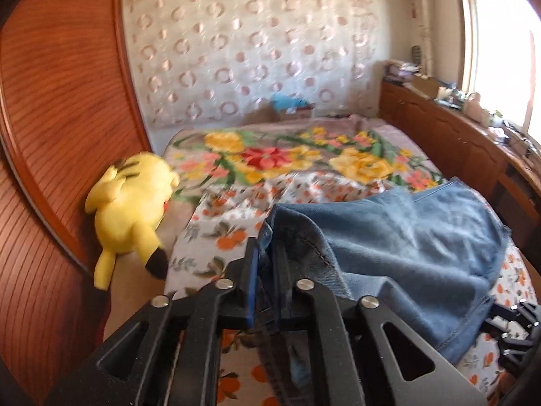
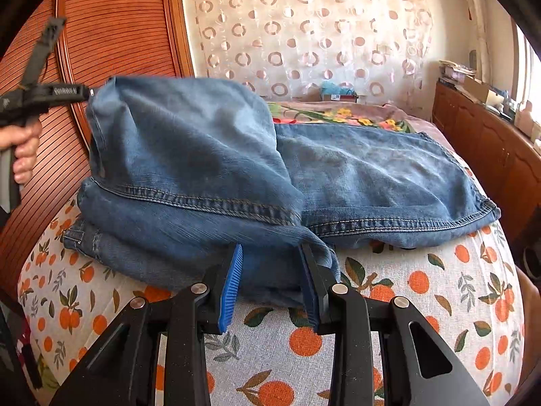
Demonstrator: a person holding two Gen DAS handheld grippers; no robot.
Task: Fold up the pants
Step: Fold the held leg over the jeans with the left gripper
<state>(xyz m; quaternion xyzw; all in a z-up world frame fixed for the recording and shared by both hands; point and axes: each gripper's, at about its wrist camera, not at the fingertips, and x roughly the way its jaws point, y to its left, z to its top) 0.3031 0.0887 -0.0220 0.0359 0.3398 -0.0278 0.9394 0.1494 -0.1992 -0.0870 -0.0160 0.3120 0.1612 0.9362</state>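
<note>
The faded blue denim pants (image 2: 209,169) lay partly folded on the white bed sheet printed with oranges and leaves (image 2: 422,304), one end lifted toward ten o'clock in the right wrist view by the left gripper (image 1: 267,270), whose blue-padded fingers (image 1: 252,280) were clamped together on a denim edge. The right gripper (image 2: 270,280) sat at six o'clock, its blue ribbed fingers (image 2: 231,287) pressed against either side of a bunched denim fold. A yellow plush toy (image 1: 132,209) lay at nine o'clock in the left wrist view, against the reddish wooden panel (image 1: 50,118).
</note>
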